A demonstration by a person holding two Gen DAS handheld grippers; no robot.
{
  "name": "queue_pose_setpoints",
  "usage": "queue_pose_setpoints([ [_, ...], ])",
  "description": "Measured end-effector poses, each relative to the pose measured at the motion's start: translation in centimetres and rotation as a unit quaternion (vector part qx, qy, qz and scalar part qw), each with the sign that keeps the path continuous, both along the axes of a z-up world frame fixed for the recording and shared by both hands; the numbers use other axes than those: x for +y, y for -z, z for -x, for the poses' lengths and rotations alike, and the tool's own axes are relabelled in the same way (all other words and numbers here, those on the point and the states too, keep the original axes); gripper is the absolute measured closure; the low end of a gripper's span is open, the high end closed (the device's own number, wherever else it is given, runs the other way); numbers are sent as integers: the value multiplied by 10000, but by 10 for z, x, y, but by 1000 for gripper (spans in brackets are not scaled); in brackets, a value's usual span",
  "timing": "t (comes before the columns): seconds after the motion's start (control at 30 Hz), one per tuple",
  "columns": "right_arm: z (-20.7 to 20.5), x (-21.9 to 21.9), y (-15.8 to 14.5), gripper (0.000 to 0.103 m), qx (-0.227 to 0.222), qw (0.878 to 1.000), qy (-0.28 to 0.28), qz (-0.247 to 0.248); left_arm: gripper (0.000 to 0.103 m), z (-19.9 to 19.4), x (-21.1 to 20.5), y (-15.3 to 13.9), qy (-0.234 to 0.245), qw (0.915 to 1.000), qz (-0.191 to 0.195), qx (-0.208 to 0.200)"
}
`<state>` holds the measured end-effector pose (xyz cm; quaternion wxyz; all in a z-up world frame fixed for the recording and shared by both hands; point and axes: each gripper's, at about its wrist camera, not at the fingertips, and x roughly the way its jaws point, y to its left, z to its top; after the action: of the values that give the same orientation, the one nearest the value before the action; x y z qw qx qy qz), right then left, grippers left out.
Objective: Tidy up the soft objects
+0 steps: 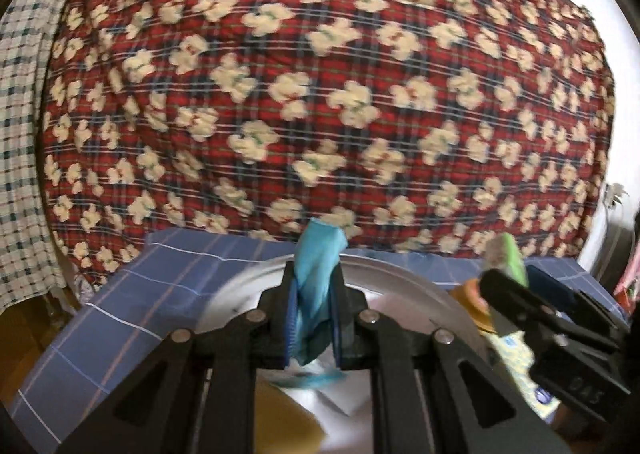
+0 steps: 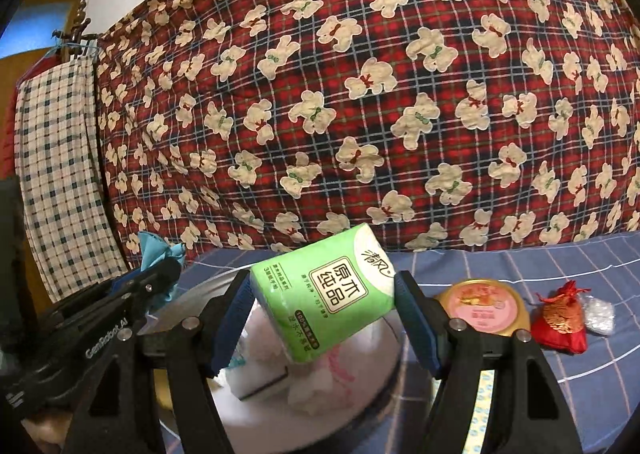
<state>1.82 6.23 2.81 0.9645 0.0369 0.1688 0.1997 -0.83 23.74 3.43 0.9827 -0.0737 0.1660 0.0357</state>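
Left hand-held gripper (image 1: 314, 318), lower centre of its view: pads clamped tight on a crumpled turquoise cloth (image 1: 318, 274), top poking up above the fingertips. Right hand-held gripper (image 2: 322, 310), lower centre: fingers partly spread, gripping a green-wrapped tissue pack (image 2: 328, 294), tilted, w/ white label & printed characters. Both over a round metal basin (image 2: 384, 382) w/ white soft stuff inside. Lower right: gold-rimmed tin (image 2: 484, 308), red pouch (image 2: 560, 318) on blue checked bedsheet (image 2: 580, 386). Behind: red bear-print quilt (image 2: 360, 94).
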Motion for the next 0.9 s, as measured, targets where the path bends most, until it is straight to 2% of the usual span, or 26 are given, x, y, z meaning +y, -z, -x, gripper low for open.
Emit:
queue_pose_setpoints([
  [0.27,-26,23,4,30,417,9988,-64,-261,92,-25,40,0,-514,9981,262,227],
  [0.5,-55,36,9,30,906,9945,-221,-478,92,-39,51,12,-553,9969,364,420],
  [0.73,-77,39,29,29,1603,9842,-350,-670,92,-51,49,20,-572,9958,182,692],
  [0.9,-81,34,31,28,1737,9768,-675,-1052,89,-58,43,28,-470,9945,53,939],
])
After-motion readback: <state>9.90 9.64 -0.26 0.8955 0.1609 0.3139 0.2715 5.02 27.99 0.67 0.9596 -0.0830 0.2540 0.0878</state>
